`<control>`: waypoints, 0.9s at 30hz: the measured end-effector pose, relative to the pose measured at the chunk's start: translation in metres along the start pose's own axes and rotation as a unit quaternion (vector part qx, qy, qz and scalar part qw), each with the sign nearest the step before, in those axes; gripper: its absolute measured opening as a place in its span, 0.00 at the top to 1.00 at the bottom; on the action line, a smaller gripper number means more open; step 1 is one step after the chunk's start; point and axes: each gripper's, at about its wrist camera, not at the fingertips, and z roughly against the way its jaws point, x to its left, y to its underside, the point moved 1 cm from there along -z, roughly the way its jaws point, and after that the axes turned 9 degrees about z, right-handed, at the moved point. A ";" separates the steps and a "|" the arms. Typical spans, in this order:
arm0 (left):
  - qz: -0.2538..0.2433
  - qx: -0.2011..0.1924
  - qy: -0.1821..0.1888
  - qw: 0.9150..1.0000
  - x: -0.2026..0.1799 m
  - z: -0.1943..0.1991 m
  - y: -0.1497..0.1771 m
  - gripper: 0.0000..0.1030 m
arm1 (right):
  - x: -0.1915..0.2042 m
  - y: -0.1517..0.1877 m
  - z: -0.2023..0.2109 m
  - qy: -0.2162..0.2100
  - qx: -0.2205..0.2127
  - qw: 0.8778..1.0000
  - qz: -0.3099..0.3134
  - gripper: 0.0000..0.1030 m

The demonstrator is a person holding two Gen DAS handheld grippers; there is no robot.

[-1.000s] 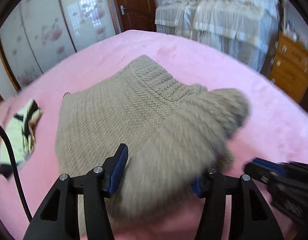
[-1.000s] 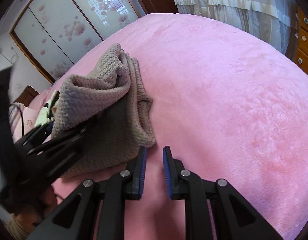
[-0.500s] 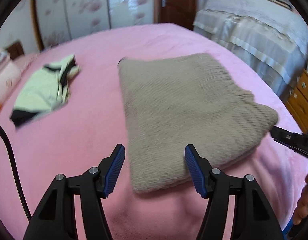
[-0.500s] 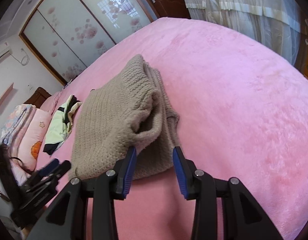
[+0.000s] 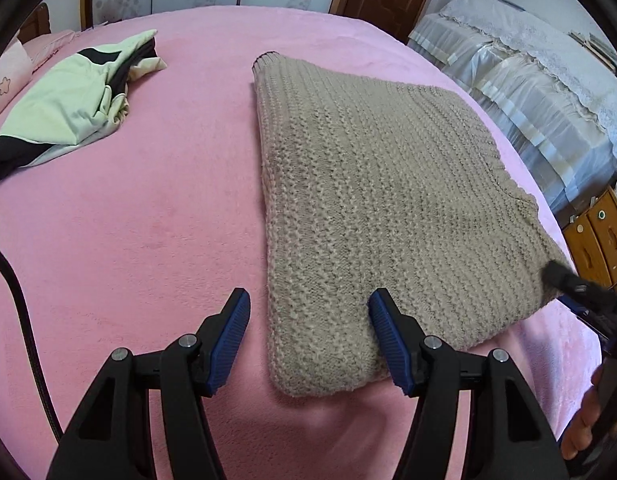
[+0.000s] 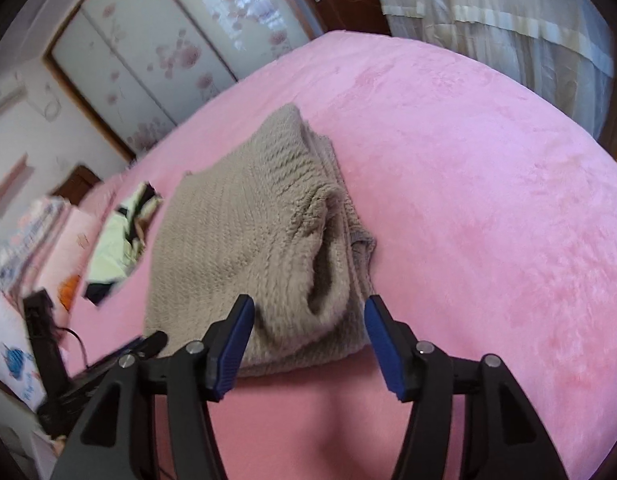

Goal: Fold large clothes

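A beige knitted sweater [image 5: 372,200] lies folded into a thick rectangle on the pink bed [image 5: 140,220]. My left gripper [image 5: 310,340] is open, its fingers on either side of the sweater's near left corner. The sweater also shows in the right wrist view [image 6: 260,240], with a rolled fold at its right side. My right gripper [image 6: 308,340] is open and its fingers stand either side of the sweater's near right end. Neither gripper holds cloth. The right gripper's tip shows at the sweater's right corner in the left wrist view [image 5: 568,284].
A folded light green and black garment [image 5: 68,104] lies on the bed to the left, also in the right wrist view [image 6: 120,240]. A white-draped piece of furniture [image 5: 528,92] and a wooden cabinet [image 5: 600,240] stand to the right. Pink pillows [image 6: 48,248] lie far left.
A second ago the left gripper carried a sweater fold over and the right was shut. The fold now lies flat, both grippers are open, and the right has moved up to the sweater's end.
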 end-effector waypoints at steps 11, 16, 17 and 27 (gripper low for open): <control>-0.074 -0.024 -0.067 0.995 -0.023 -0.018 0.022 0.41 | -0.030 0.036 -0.035 0.029 0.042 0.998 -0.025 0.86; -0.107 -0.034 -0.062 0.992 -0.034 0.009 0.016 0.41 | -0.019 0.014 -0.004 0.039 0.024 0.999 -0.018 0.71; -0.116 -0.034 -0.054 0.991 -0.037 0.017 0.013 0.41 | -0.016 0.008 0.004 0.044 0.014 0.999 -0.006 0.64; -0.107 -0.027 -0.025 0.994 -0.053 0.013 -0.095 0.40 | 0.012 -0.110 -0.002 0.049 -0.061 0.995 0.067 0.45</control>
